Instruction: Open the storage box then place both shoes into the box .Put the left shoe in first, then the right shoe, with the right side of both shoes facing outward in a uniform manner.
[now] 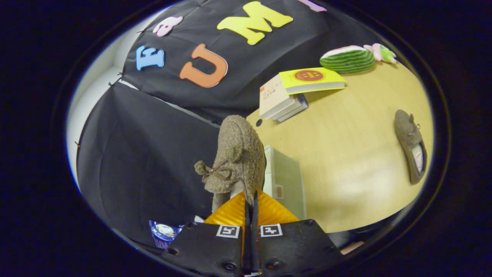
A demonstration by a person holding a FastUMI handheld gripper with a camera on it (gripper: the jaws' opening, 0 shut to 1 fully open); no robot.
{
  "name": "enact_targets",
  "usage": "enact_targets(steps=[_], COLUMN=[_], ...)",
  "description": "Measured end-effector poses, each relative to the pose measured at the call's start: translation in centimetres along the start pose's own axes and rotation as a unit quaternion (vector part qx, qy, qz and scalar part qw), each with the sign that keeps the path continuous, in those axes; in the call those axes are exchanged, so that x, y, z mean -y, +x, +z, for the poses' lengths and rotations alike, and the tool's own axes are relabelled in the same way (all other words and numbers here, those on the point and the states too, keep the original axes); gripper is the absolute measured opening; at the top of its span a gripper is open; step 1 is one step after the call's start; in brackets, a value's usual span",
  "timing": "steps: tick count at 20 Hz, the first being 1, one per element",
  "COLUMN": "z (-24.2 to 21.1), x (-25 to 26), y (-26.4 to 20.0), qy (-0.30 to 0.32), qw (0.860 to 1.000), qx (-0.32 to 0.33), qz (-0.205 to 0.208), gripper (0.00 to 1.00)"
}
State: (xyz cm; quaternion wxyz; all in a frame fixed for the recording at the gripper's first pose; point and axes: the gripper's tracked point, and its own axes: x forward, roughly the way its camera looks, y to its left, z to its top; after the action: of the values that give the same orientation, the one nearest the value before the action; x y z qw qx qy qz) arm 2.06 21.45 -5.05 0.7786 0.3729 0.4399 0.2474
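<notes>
So the gripper (250,209) has its two orange ribbed fingers (230,213) squeezed nearly together, pinching the rim of a fuzzy brown shoe (236,154), which hangs up in the air ahead of them with its toe pointing away. The heel end is tucked behind the finger tips, so exactly how much of the rim is caught is hard to make out. The shoe is a nubby, wool-like slipper with a thin bow and a little pom-pom on the side. Just behind and beside it sits the storage box (286,184), pale greenish-white and smooth, partly blocked by the shoe and fingers, so I can't tell if it's open. The second shoe (411,144) lies flat, well apart on the light wooden table (346,154), stretched by the lens. Further back there's a stack of books (288,96) with a yellow cover on top, plus a striped watermelon-shaped plush (347,59).
</notes>
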Motion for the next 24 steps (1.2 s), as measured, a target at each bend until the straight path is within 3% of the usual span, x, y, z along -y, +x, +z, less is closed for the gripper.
enact_targets(steps=[3, 7, 13, 17, 19, 20, 24], z=[-1.2, -3.8, -7.0, -8.7, -9.3, -9.5, -8.8], x=[-3.1, -4.1, -1.5, -0.4, -1.0, -1.0, -2.1], y=[3.5, 8.0, 13.4, 16.2, 17.0, 17.3, 16.9], qy=[0.020, 0.032, 0.052, 0.094, 0.089, 0.084, 0.055], qw=[1.000, 0.999, 0.995, 0.990, 0.990, 0.989, 0.994], qx=[0.004, -0.015, -0.038, -0.072, -0.088, -0.097, -0.086], qz=[0.013, -0.006, -0.077, -0.083, -0.066, -0.067, -0.043], gripper=[0.06, 0.06, 0.06, 0.08, 0.13, 0.28, 0.64])
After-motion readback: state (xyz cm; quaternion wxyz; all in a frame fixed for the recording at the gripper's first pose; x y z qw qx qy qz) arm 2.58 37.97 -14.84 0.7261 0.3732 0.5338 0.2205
